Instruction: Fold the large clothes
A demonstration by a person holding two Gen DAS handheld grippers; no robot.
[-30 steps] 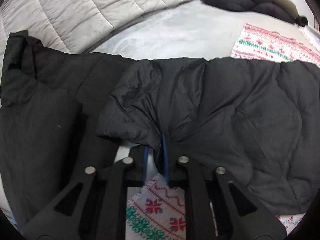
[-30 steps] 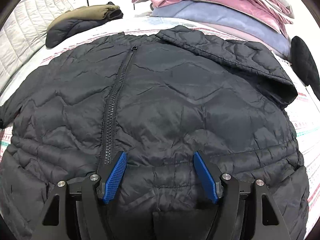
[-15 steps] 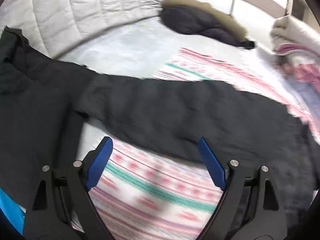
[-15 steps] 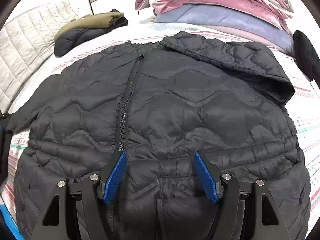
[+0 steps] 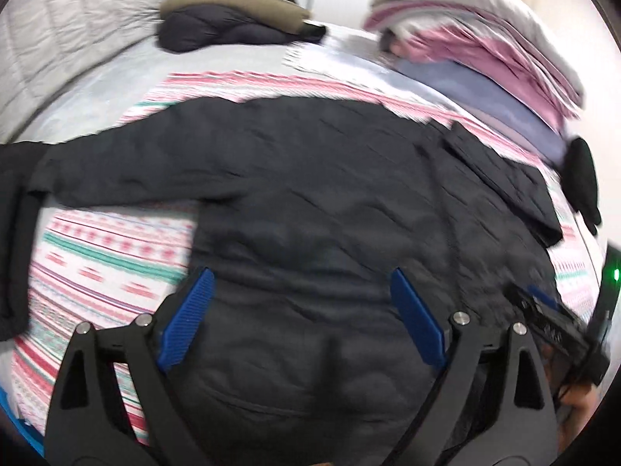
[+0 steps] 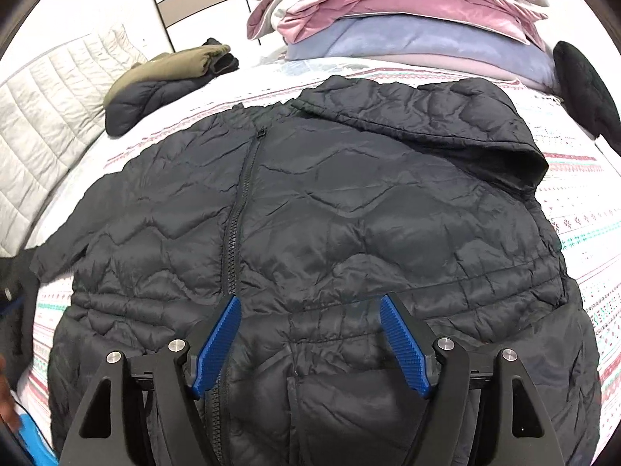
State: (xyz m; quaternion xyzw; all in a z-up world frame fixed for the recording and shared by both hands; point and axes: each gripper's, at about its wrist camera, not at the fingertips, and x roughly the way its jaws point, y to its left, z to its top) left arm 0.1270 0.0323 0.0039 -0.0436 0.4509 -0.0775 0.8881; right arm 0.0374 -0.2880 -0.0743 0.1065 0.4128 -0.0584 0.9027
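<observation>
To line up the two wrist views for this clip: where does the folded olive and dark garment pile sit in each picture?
Left wrist view: the folded olive and dark pile lies at the top, left of centre, beyond the black quilted jacket.
Right wrist view: the pile lies upper left, beyond the jacket.
Shared landmark: the stack of pink and blue bedding, to the right of the pile in both.

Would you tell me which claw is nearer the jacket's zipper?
Right. The right claw, opening and empty, hovers beside the zipper; the left claw, also opening and empty, is toward the sleeve.
</observation>
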